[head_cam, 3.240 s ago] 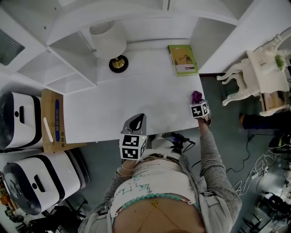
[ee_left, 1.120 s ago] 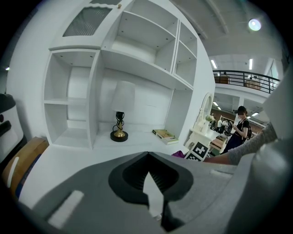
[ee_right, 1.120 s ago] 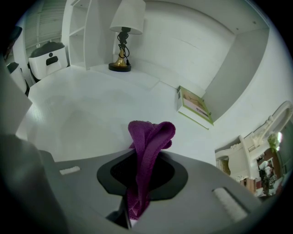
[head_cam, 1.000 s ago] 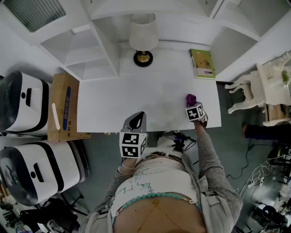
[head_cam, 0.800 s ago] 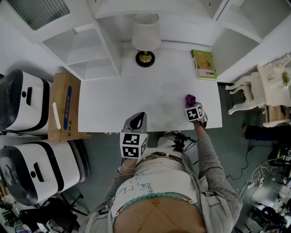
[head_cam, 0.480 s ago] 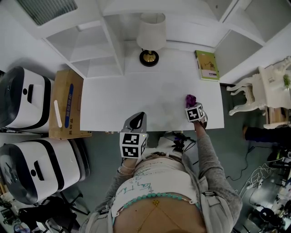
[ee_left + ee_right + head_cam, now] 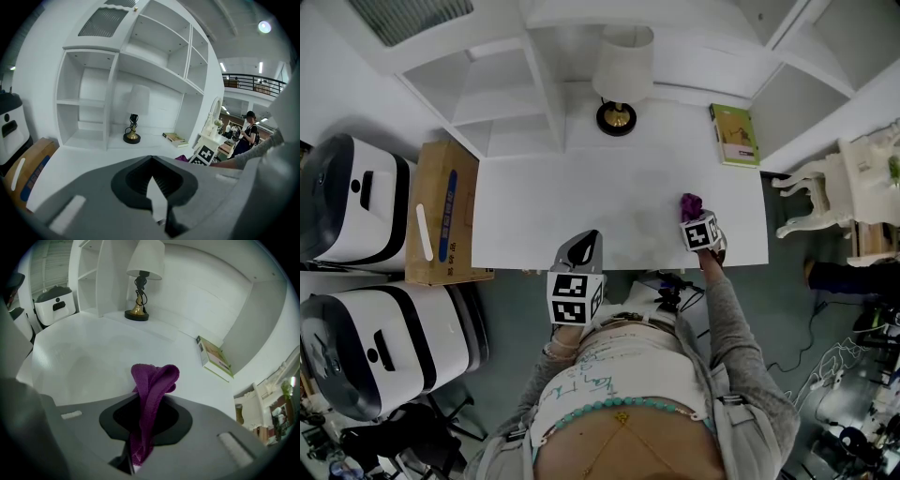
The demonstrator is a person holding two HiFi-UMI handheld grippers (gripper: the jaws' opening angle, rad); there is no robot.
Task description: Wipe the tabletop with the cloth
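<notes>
A purple cloth (image 7: pixel 691 203) bunches out of my right gripper (image 7: pixel 695 218), which is shut on it over the front right part of the white tabletop (image 7: pixel 581 202). In the right gripper view the cloth (image 7: pixel 154 378) sticks out past the right gripper (image 7: pixel 149 399), the tabletop (image 7: pixel 89 357) lying beyond it. Whether the cloth touches the surface cannot be told. My left gripper (image 7: pixel 585 246) is shut and holds nothing, its tips over the table's front edge. The left gripper (image 7: pixel 151 159) points across the table towards the shelves.
A lamp (image 7: pixel 619 114) stands at the back of the table and a green book (image 7: pixel 734 134) lies at the back right. A cardboard box (image 7: pixel 442 223) and two white machines (image 7: pixel 356 202) stand left of the table. A white chair (image 7: pixel 848 187) stands to the right.
The head view has shifted, so the table sits further right in it. Against the table, the right gripper and cloth have crept left from the right edge. The left gripper has stayed put.
</notes>
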